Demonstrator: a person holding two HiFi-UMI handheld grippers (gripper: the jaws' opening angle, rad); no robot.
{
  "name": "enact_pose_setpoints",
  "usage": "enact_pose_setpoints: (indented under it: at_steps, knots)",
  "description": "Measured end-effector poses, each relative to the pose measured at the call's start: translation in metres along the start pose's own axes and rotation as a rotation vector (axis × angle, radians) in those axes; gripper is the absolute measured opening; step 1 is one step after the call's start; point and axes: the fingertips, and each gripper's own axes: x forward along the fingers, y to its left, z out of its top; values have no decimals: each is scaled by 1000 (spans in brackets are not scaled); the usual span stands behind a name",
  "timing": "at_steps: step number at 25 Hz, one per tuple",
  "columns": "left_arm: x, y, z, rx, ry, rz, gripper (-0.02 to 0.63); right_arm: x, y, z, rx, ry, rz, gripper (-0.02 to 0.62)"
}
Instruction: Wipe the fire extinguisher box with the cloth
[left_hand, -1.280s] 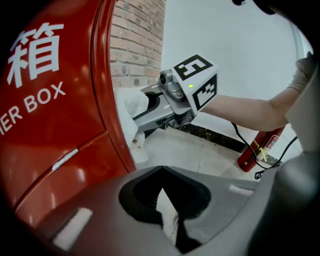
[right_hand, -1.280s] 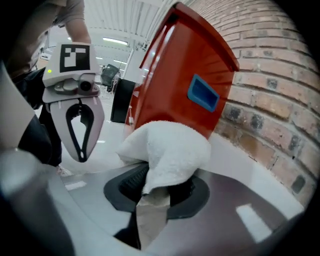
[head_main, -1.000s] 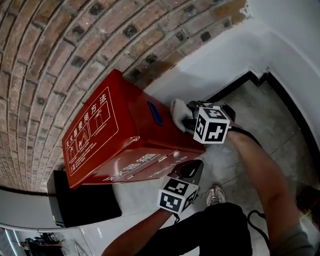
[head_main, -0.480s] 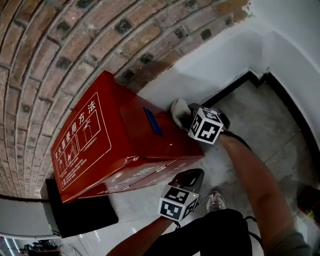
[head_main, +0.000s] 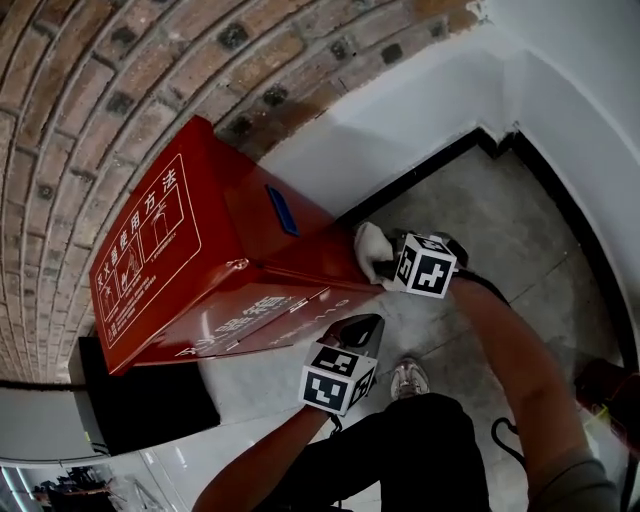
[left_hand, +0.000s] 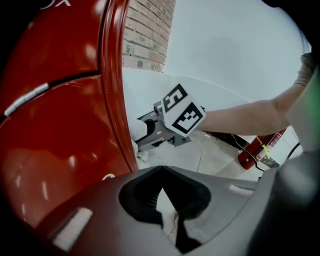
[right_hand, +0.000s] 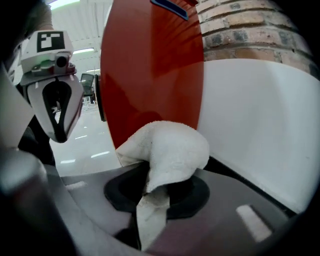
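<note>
Backdrop: brick wall (head_main: 90, 80) above a white-painted lower wall (head_main: 400, 130), black skirting (head_main: 420, 175) along its foot, grey tiled floor (head_main: 500, 230).
Fire extinguisher box (head_main: 210, 260): red, standing on the floor against the wall; white instruction panel (head_main: 145, 250) on its lid, blue tab (head_main: 282, 210) on the face beside it.
Cloth (head_main: 372, 245): white towelling, bunched at the box's right-hand end near the lower corner, in the angle where the box meets the white wall; I read it as touching the red face.
Right gripper (head_main: 385, 265): jaws clamped on the cloth, a wad bulging past the tips and a tail hanging back between them.
Left gripper (head_main: 360, 330): jaws closed tip to tip with nothing between them; it hangs just beside the box's front lower edge, and I cannot tell whether it touches.
Black cabinet (head_main: 150, 400): just beside the box, on its far end from the cloth.
Fire extinguisher (left_hand: 257, 150): red cylinder on the floor behind the person's right arm, well apart from the box.
Black cable (head_main: 505, 440): on the tiles beside the person's leg.
Shoe (head_main: 408, 378): on the floor below the left gripper, near the box front.
In the way: from my left gripper view the right gripper and forearm stand across the box's far end; the wall shuts in that end behind the cloth.
</note>
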Motion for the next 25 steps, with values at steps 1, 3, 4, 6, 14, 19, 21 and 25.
enact_pose_setpoints:
  at_steps: [1,3,4,6,14,19,21,25]
  knots:
    - [0,-1,-1,-3,4,2,0,-2,8,-6,4,3,16,113]
    - [1,-2,-4,0,14,5,0,-2,23,-19,14,13,44,113]
    - [3,-4,-6,3,21,5,0,-1,28,-25,20,22,56,114]
    - [8,-7,-10,6,36,0,0,6,34,-38,33,45,69,114]
    - [35,2,-22,-26,60,-19,0,47,3,-62,109,83,56,114]
    - [53,10,-27,-43,77,-36,0,66,-26,-57,132,79,21,114]
    - [59,15,-28,-53,78,-41,0,74,-40,-51,134,74,8,112]
    - [63,14,-35,-51,94,-66,0,87,-66,-42,182,65,-33,112]
